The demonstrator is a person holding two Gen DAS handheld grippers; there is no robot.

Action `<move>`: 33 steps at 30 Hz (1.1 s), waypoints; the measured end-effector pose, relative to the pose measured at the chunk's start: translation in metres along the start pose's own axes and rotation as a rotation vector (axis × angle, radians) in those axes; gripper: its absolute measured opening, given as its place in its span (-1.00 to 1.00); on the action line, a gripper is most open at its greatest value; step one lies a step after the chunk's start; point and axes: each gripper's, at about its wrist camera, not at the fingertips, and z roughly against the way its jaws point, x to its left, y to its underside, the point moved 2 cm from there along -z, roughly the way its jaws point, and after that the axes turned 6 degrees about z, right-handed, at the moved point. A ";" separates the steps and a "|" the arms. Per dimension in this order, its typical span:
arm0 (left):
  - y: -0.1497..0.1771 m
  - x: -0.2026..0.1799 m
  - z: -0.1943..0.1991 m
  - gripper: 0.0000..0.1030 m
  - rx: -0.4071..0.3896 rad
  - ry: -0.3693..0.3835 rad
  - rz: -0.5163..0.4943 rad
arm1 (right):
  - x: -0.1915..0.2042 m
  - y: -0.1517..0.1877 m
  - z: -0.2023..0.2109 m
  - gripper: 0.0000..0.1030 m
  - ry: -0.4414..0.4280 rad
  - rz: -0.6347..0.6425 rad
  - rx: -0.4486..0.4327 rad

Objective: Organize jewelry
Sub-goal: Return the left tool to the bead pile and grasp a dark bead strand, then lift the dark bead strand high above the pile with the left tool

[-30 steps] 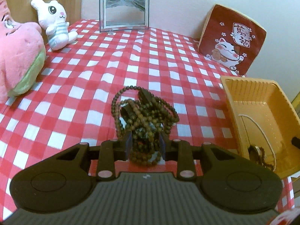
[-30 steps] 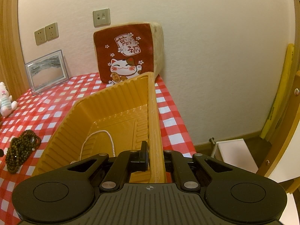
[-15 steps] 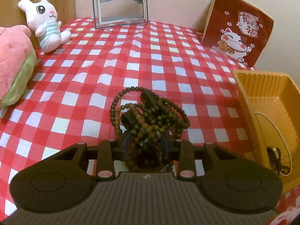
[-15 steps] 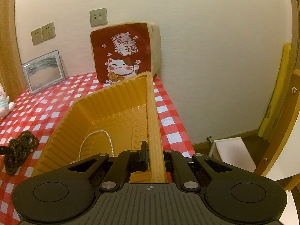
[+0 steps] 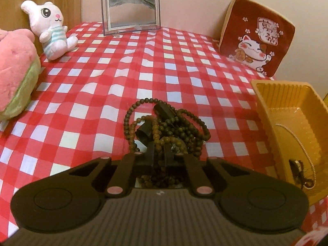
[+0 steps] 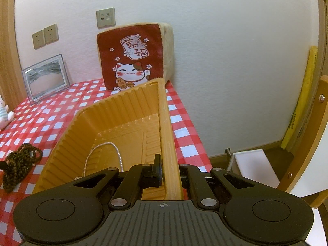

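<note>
A heap of dark wooden bead strands (image 5: 174, 127) lies on the red checked tablecloth (image 5: 86, 94). My left gripper (image 5: 158, 153) points down into the heap's near side. Its jaws are closing and pinch a bunch of beads between the pads. The heap also shows at the left of the right wrist view as beads (image 6: 18, 164). My right gripper (image 6: 169, 172) is shut on the right wall of the yellow ribbed tray (image 6: 123, 110). In the tray (image 5: 287, 102) lie a white pearl necklace (image 6: 114, 147) and a small dark trinket (image 5: 299, 172).
A red lucky-cat cushion (image 5: 258, 39) leans on the wall behind the tray. A glass picture frame (image 5: 131, 10), a white bunny plush (image 5: 52, 30) and a pink plush (image 5: 14, 71) line the back and left. The table ends just right of the tray; a white box (image 6: 254, 168) stands on the floor.
The left gripper's fingers have drawn together from a wider stance and now pinch the beads. The right gripper and the tray have not moved.
</note>
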 end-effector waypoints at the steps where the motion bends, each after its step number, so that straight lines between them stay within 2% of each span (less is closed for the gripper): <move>1: 0.000 0.002 0.002 -0.86 -0.001 0.000 0.010 | 0.000 0.000 0.000 -0.90 -0.002 0.001 -0.001; 14: -0.018 0.035 0.067 -0.90 -0.105 -0.046 0.049 | -0.001 0.001 0.001 -0.91 -0.019 0.009 -0.006; 27: -0.057 0.027 0.144 -0.90 -0.261 0.030 0.066 | -0.001 0.002 0.003 -0.91 -0.028 0.007 -0.008; 33: -0.069 0.013 0.166 -0.90 -0.295 0.079 0.055 | 0.000 0.001 0.005 -0.90 -0.032 0.009 -0.013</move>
